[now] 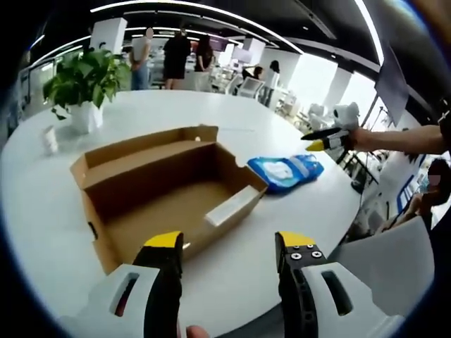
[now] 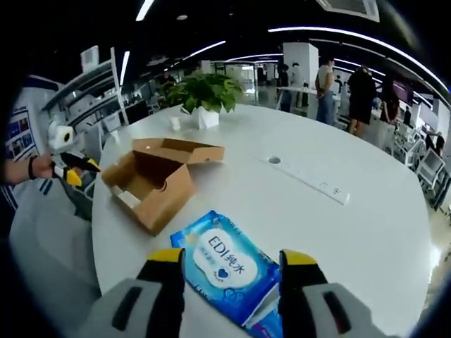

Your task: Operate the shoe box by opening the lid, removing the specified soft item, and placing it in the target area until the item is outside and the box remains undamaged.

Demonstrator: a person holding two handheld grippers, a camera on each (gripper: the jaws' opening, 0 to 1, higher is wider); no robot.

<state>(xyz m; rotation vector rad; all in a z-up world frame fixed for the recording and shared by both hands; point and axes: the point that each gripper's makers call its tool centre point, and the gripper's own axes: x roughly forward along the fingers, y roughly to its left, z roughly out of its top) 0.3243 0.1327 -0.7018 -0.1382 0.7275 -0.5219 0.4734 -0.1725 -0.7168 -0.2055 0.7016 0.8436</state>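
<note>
One open cardboard shoe box [image 1: 169,193] is sitting at centre; one blue wet-wipe pack [image 1: 285,171] is lying at its three o'clock; one potted plant [image 1: 86,84] is standing at eleven o'clock; two grippers are showing.

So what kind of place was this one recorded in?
Most likely an open-plan office: a large round white table with a potted green leafy plant, long ceiling strip lights, and people standing among desks and chairs behind.
</note>
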